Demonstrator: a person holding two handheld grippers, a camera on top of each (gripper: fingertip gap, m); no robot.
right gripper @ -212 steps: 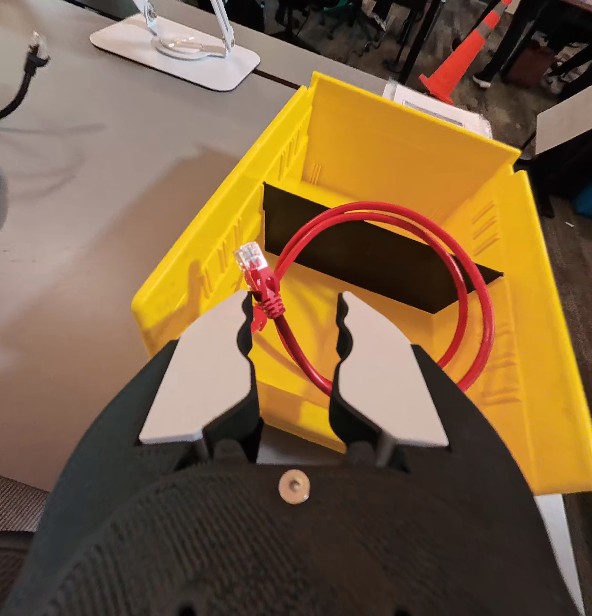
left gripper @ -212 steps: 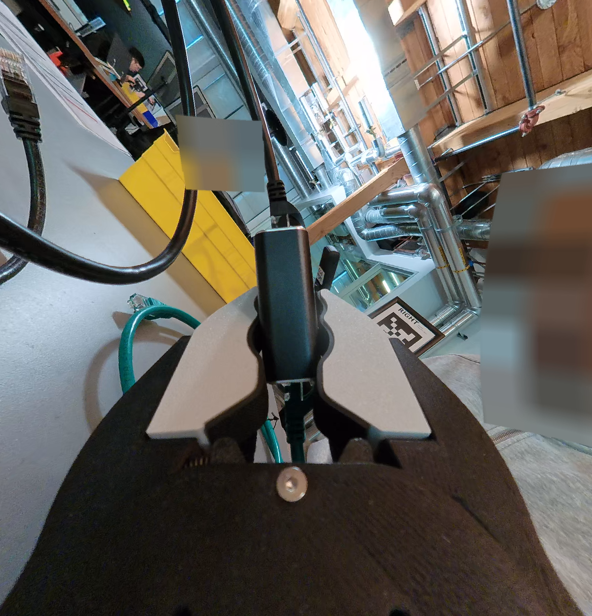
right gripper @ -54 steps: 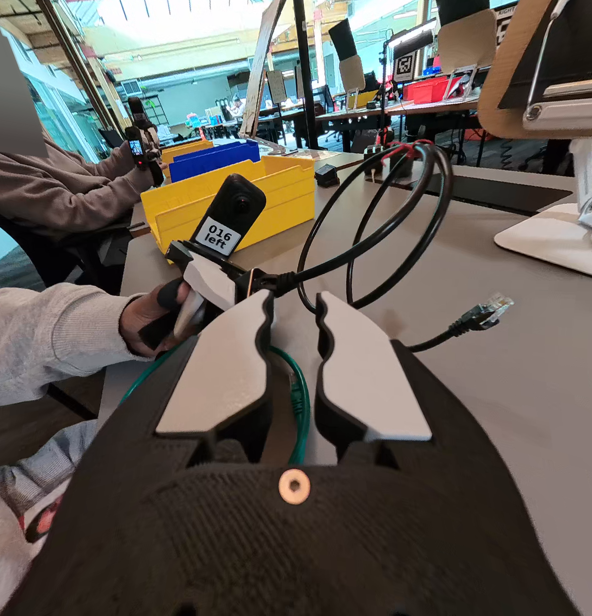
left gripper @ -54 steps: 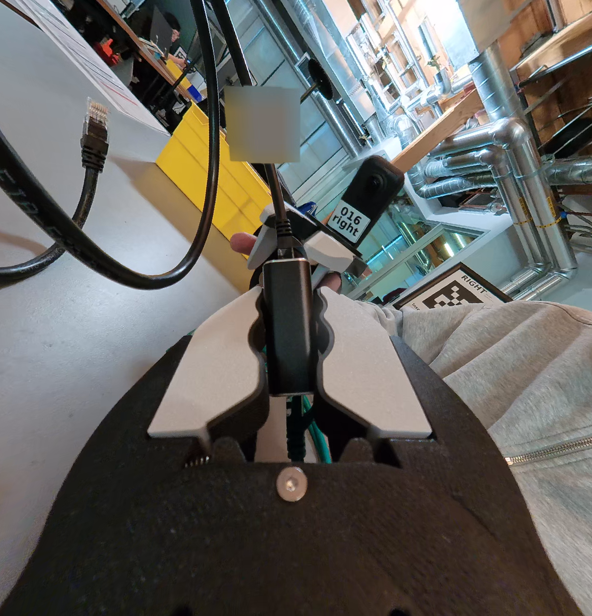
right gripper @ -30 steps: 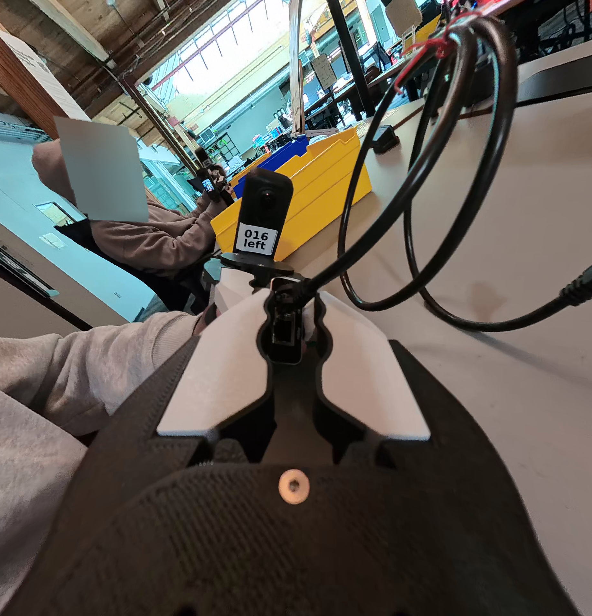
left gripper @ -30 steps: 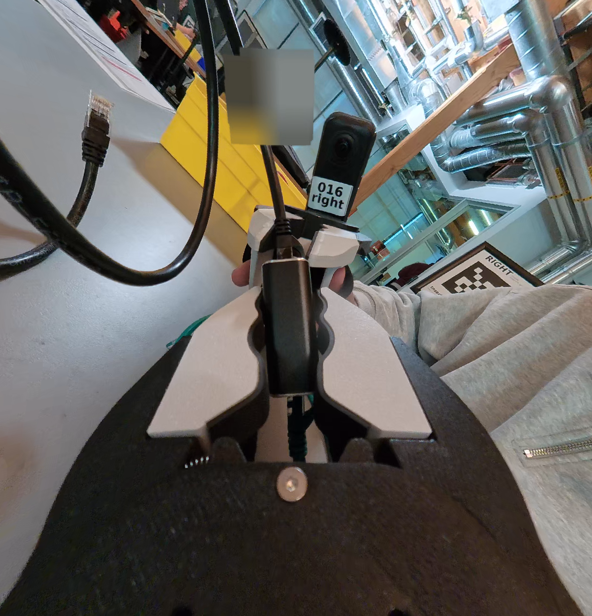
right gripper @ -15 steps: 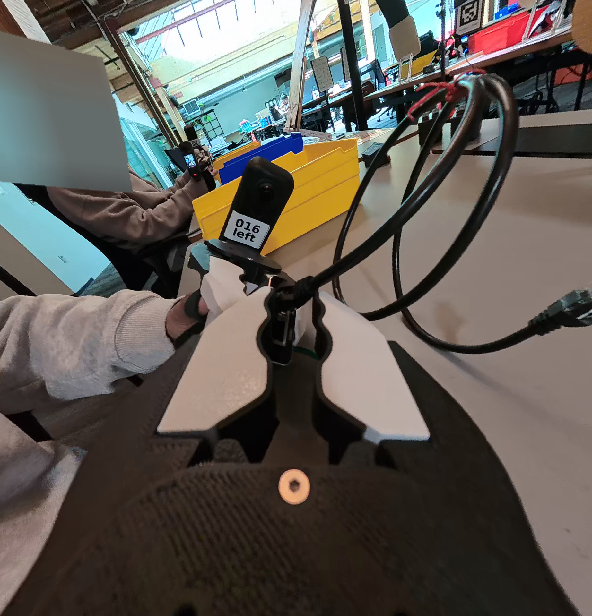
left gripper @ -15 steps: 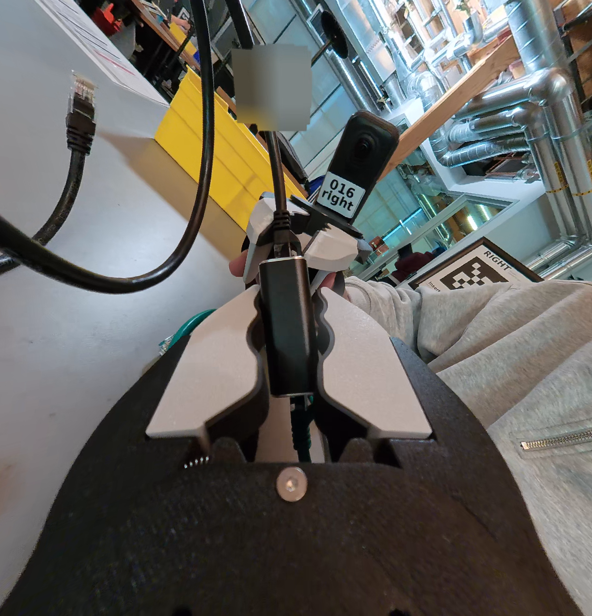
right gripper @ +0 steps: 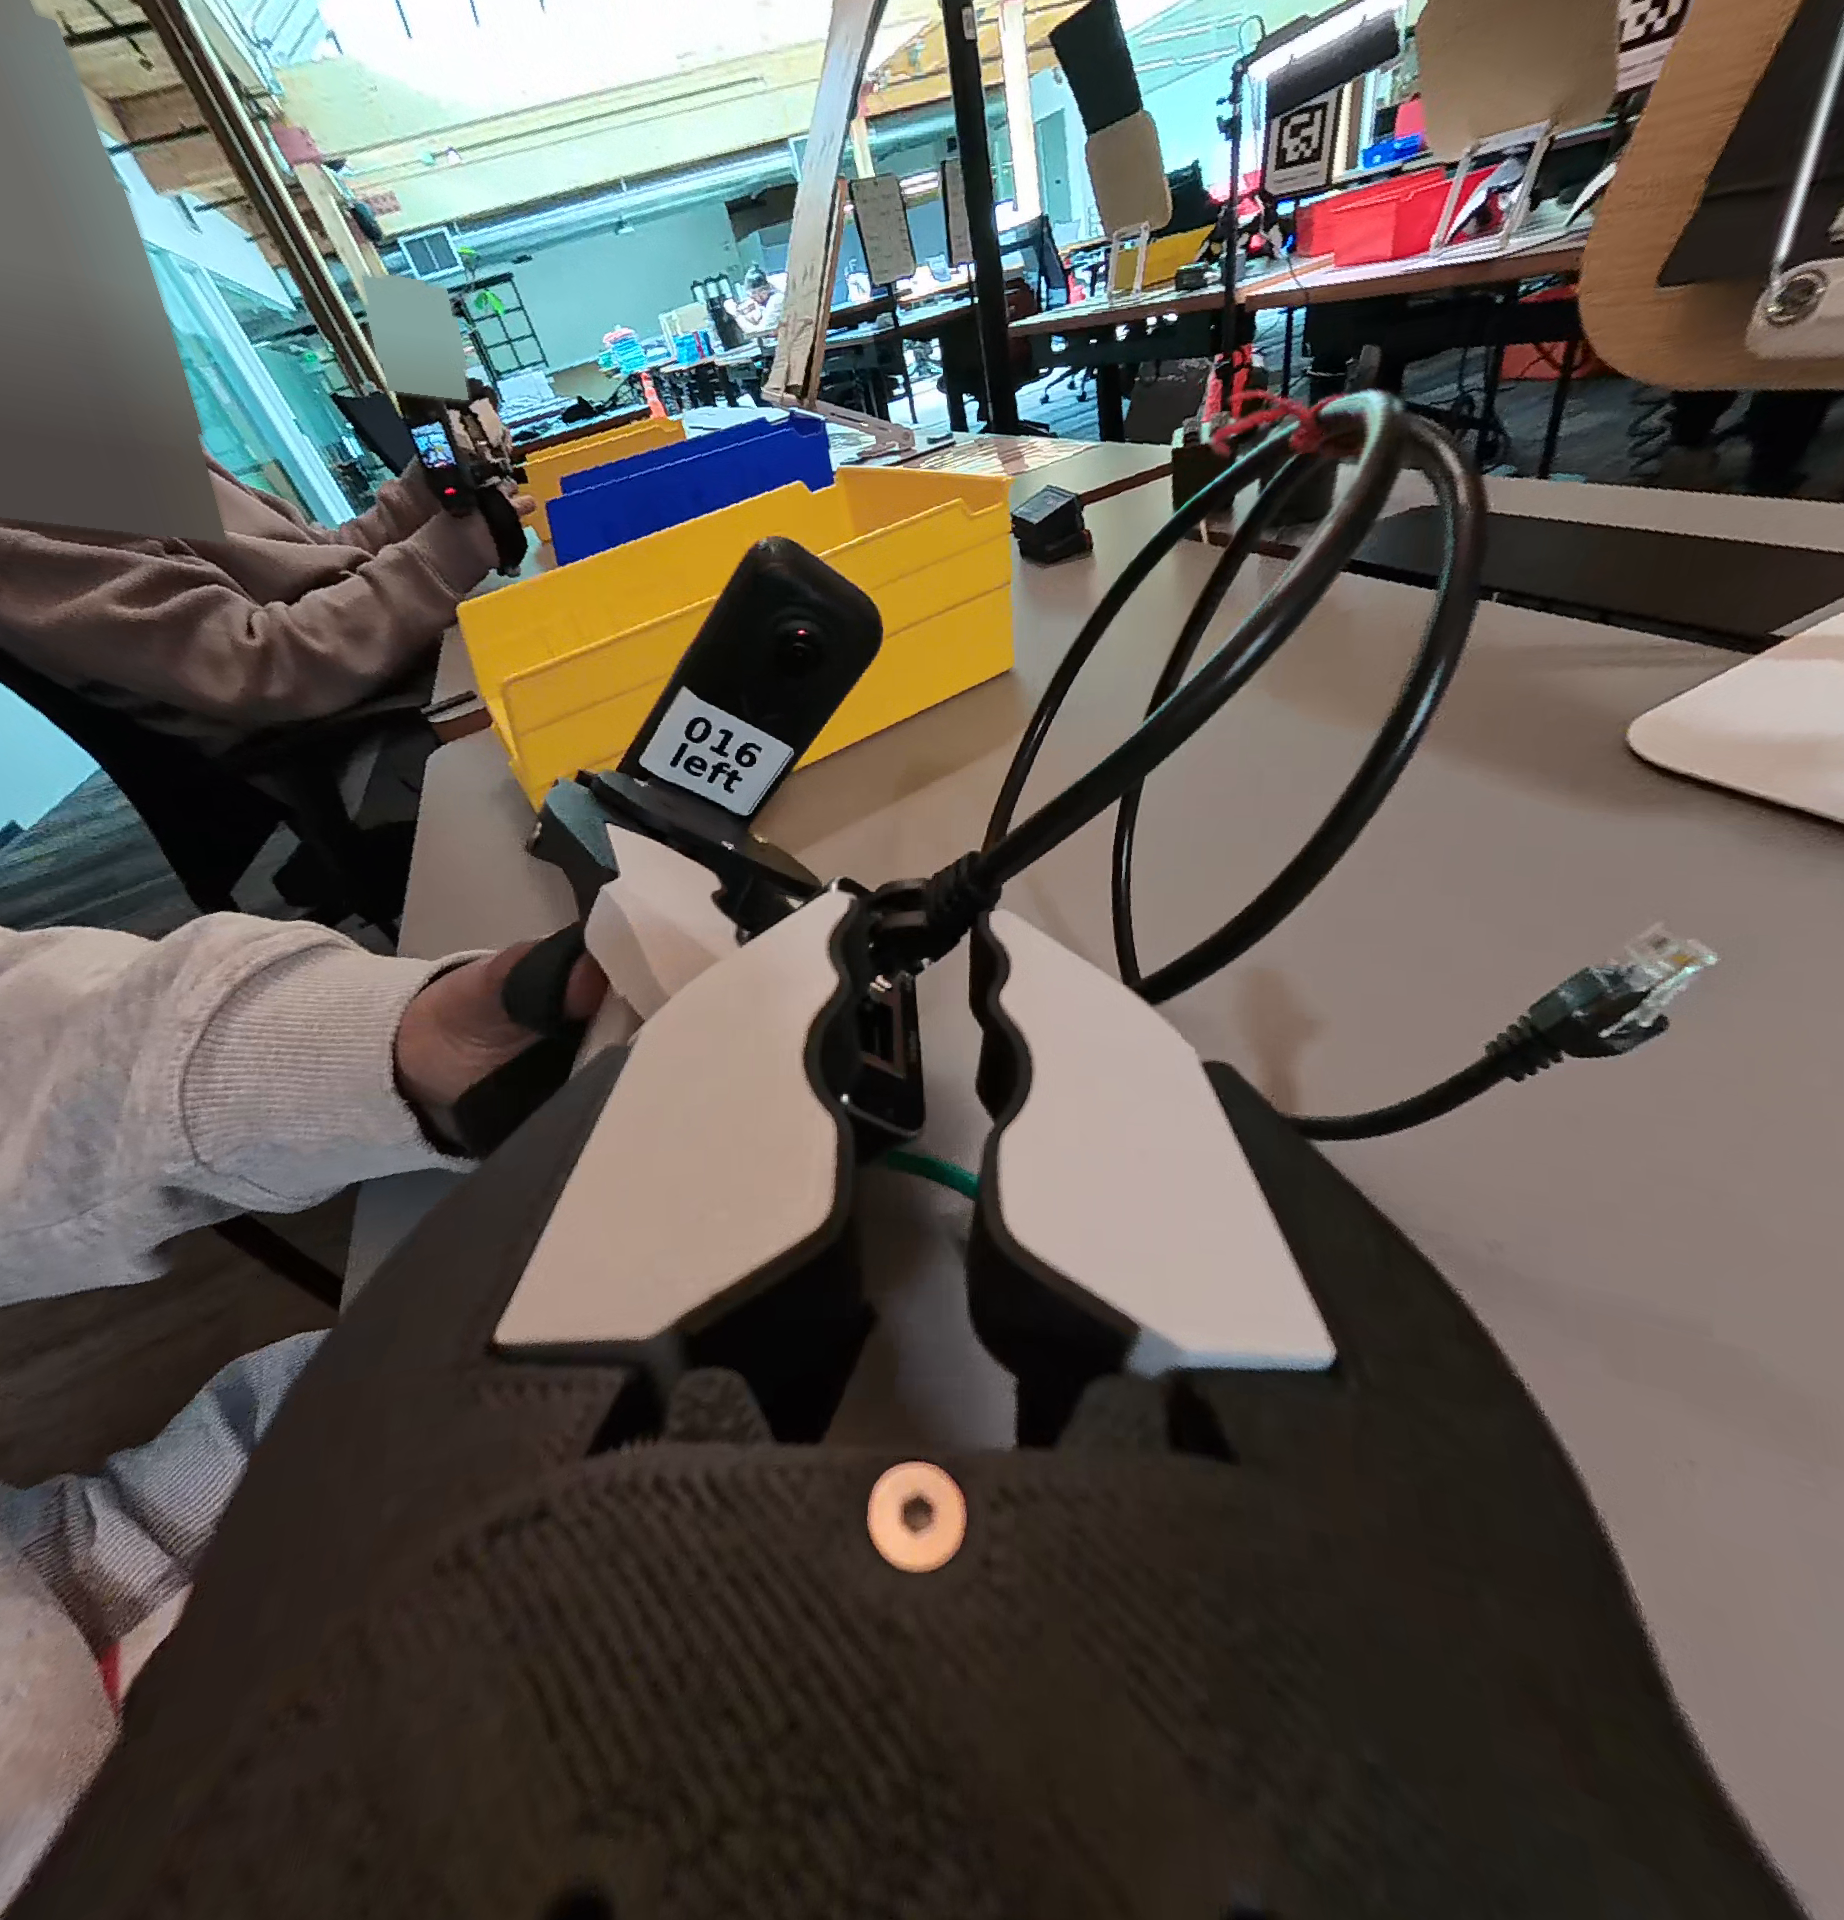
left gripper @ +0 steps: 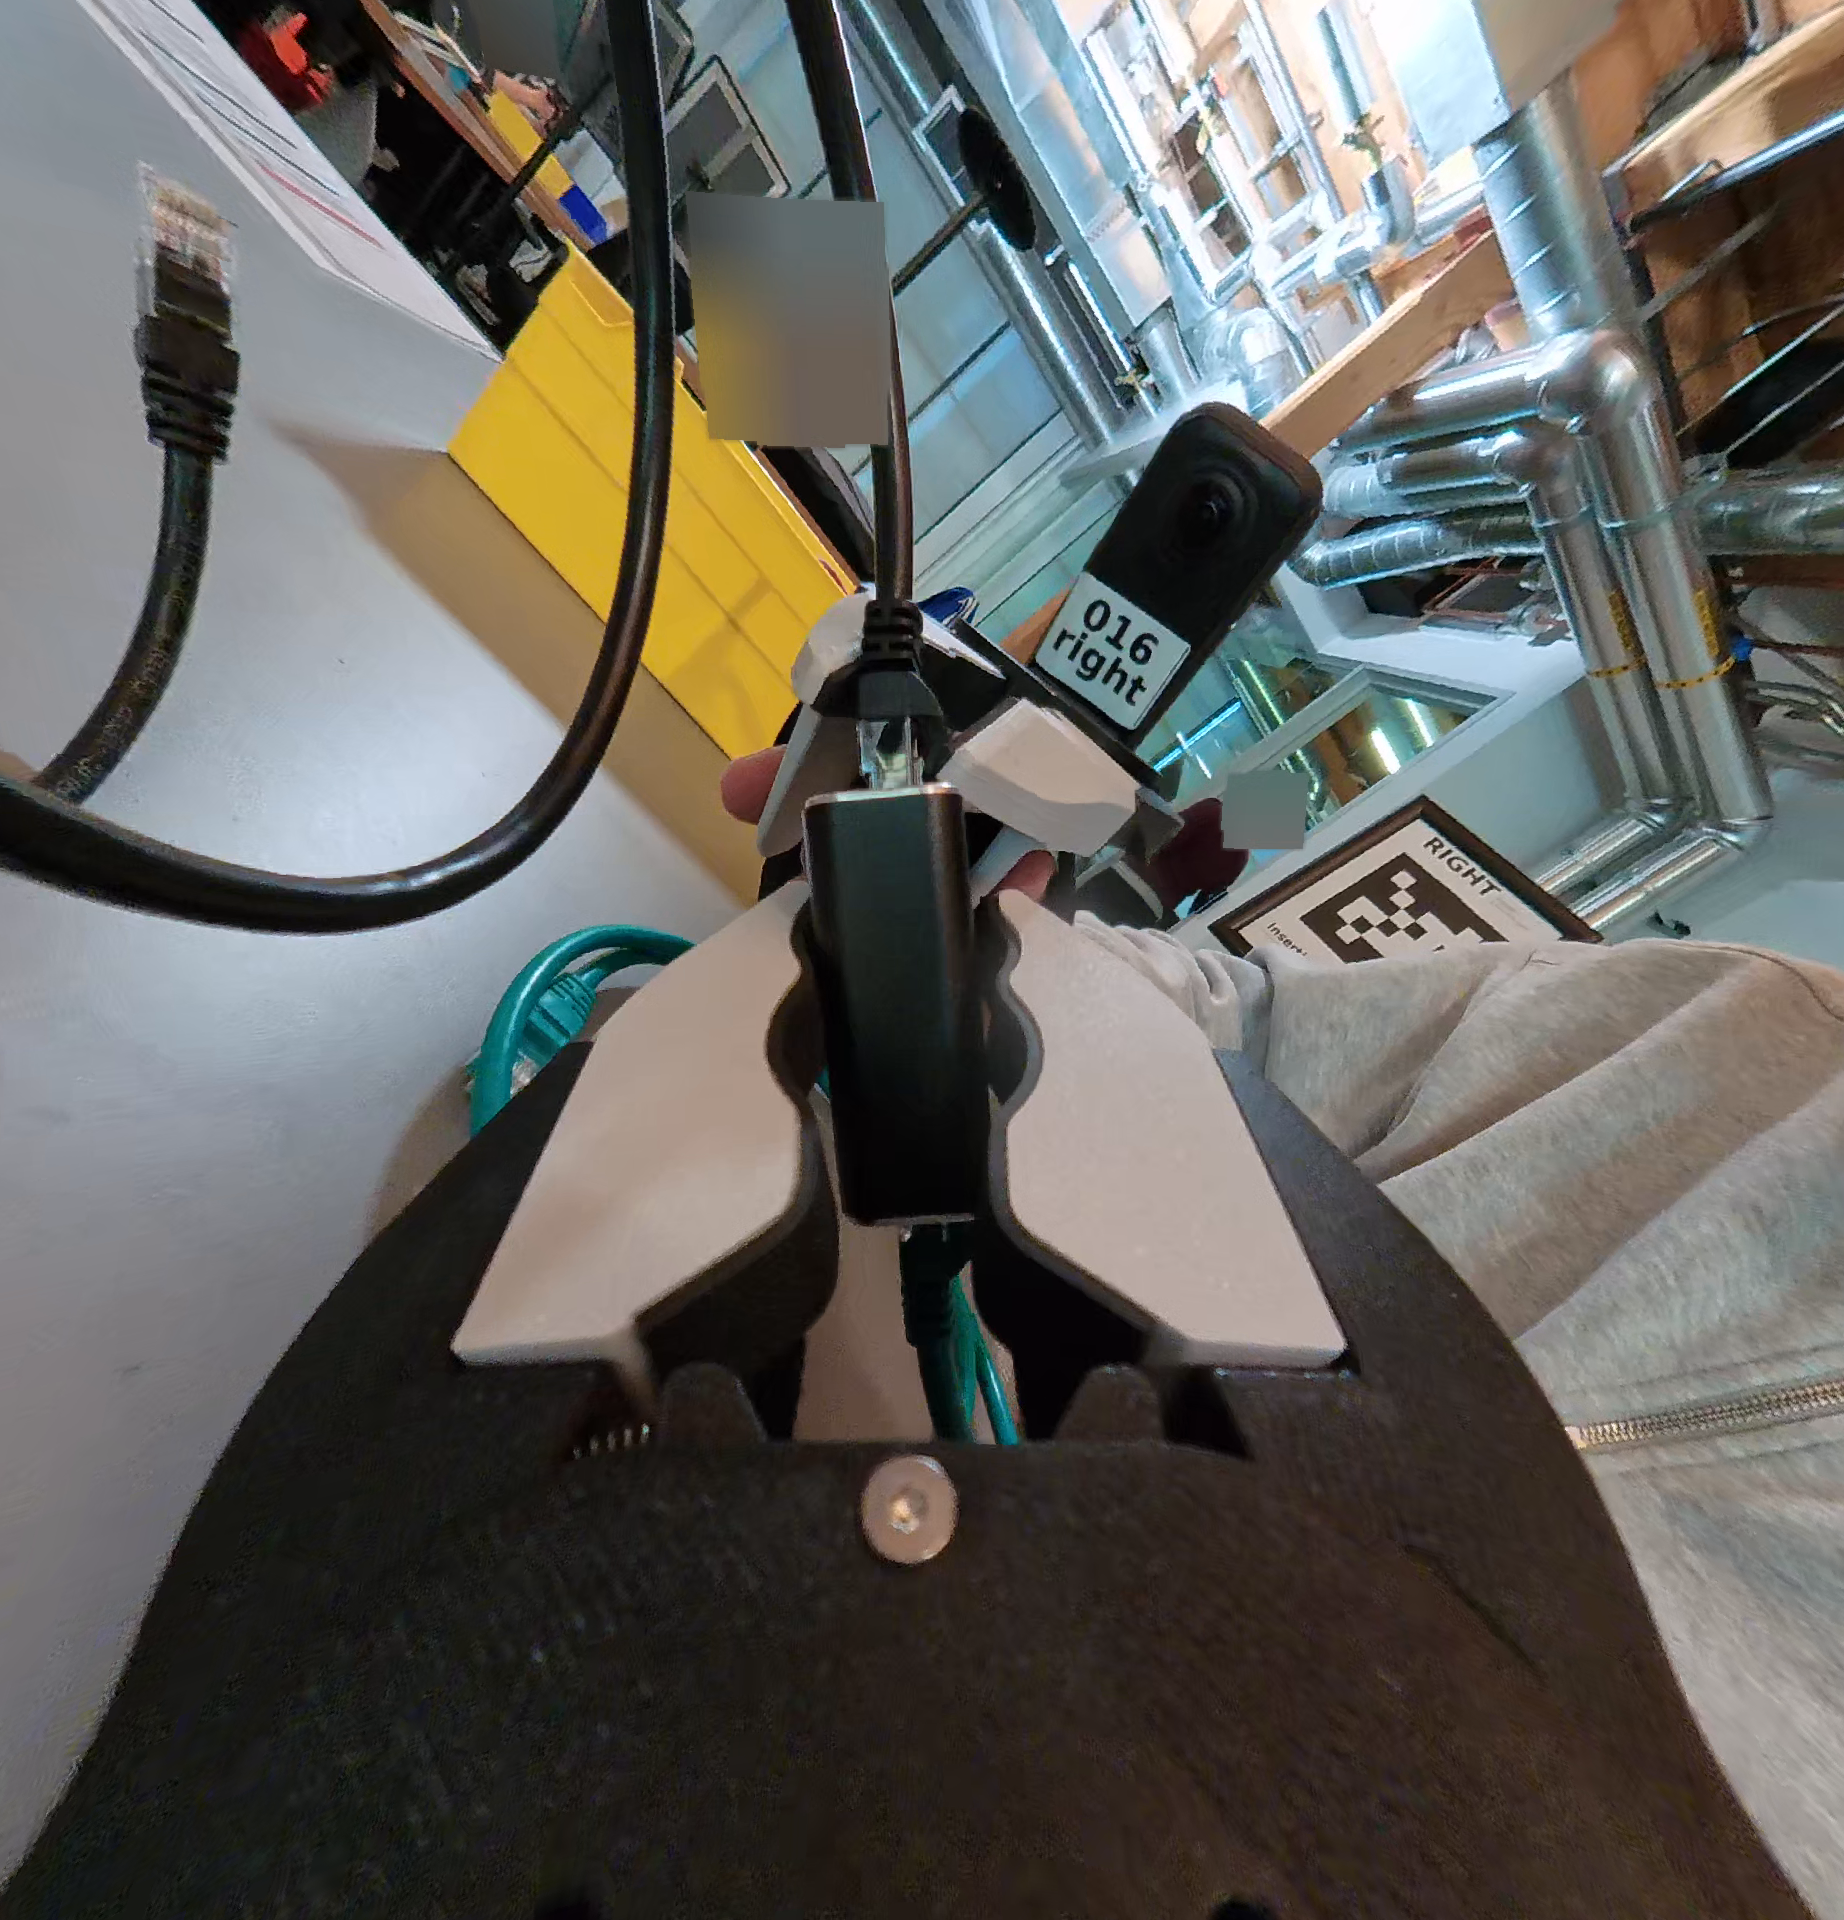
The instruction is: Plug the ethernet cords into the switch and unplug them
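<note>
L gripper point(left gripper: 897, 1023) clamped tight on the black switch point(left gripper: 892, 997), held above the grey table point(left gripper: 170, 1143). Green cord point(left gripper: 944, 1340) plugged into switch's near end, runs back between my fingers; its slack coils on the table to the left.

L view only: black cord's plug point(left gripper: 890, 717) at the switch's far port, clear tip partly showing, so not fully seated. R gripper point(left gripper: 902, 743) closed around that plug.

R view: R gripper point(right gripper: 918, 997) fingers narrowly apart, black plug boot point(right gripper: 923, 914) at the tips; can't confirm contact here. Switch port face point(right gripper: 882, 1049) visible. R view only: black cord point(right gripper: 1261, 644) loops up, free end point(right gripper: 1614, 997) above the table on the right. Yellow bin point(right gripper: 752, 634) far left.
</note>
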